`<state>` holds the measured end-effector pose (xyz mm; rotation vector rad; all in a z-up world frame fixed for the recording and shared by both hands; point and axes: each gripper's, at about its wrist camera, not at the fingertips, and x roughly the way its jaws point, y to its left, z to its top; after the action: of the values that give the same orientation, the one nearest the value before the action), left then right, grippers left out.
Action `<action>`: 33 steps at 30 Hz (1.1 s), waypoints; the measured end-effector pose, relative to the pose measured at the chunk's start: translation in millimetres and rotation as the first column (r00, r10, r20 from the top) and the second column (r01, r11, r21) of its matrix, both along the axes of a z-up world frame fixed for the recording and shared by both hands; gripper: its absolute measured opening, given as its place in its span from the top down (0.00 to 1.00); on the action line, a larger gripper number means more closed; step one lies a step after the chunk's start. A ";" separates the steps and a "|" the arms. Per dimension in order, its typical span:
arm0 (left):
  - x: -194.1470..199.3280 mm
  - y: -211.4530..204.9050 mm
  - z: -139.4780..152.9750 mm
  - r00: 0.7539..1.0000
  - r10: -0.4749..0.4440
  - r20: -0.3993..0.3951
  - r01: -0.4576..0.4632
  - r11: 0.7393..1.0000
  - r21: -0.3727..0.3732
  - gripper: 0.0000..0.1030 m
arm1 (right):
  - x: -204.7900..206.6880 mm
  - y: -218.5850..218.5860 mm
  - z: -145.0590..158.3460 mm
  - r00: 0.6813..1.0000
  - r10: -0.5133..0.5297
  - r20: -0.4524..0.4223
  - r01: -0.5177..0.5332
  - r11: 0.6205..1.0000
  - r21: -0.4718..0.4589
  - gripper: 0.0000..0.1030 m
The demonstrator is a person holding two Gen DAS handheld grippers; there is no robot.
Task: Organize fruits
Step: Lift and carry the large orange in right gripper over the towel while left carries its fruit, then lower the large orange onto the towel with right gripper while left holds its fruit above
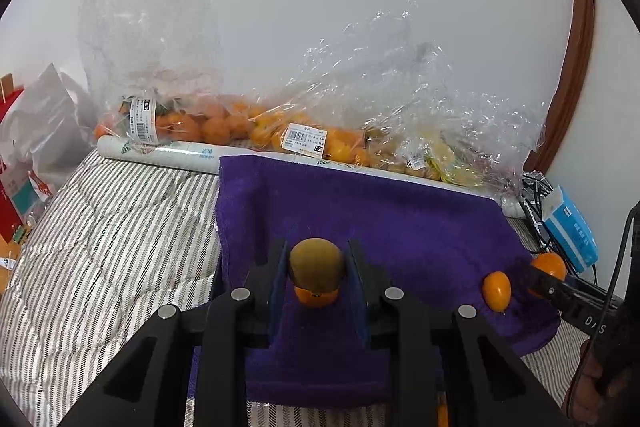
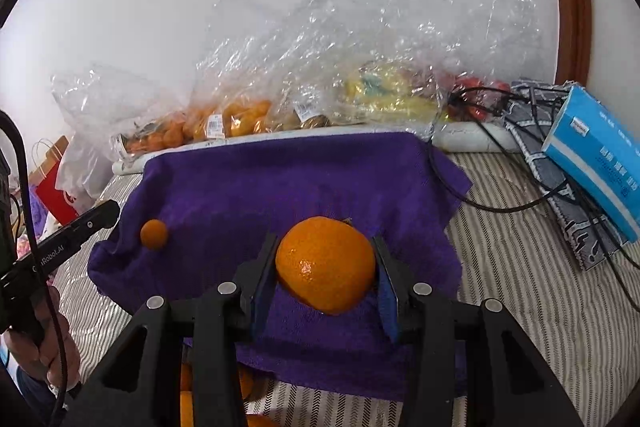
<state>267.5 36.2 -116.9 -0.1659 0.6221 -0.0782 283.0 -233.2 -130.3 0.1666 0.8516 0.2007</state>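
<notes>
Kiwi [image 1: 316,263]: I hold it clenched in my left gripper [image 1: 316,267], above a small orange fruit on the purple towel [image 1: 400,219].
Orange [image 2: 326,263]: grasped by my right gripper [image 2: 326,267], over the towel's near edge.
Kumquat [image 1: 497,290]: loose near the towel's right edge.
Fruit bags [image 1: 312,131]: beyond the towel's far edge.

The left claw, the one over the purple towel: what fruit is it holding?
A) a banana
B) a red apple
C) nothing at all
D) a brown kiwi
D: in the left wrist view the left claw has its pads pressed on both sides of a fuzzy brown kiwi, held over the purple towel, while the right claw grips an orange.
</notes>
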 end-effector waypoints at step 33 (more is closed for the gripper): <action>11.4 -11.9 -20.4 0.995 -0.031 -0.096 0.035 0.999 0.037 0.74 | 4.6 5.1 -16.8 0.999 -0.006 -0.053 0.004 0.999 -0.049 0.57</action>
<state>278.9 24.3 -137.3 -0.1225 0.7210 -0.0906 287.6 -228.1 -147.0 0.1286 0.9076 0.1712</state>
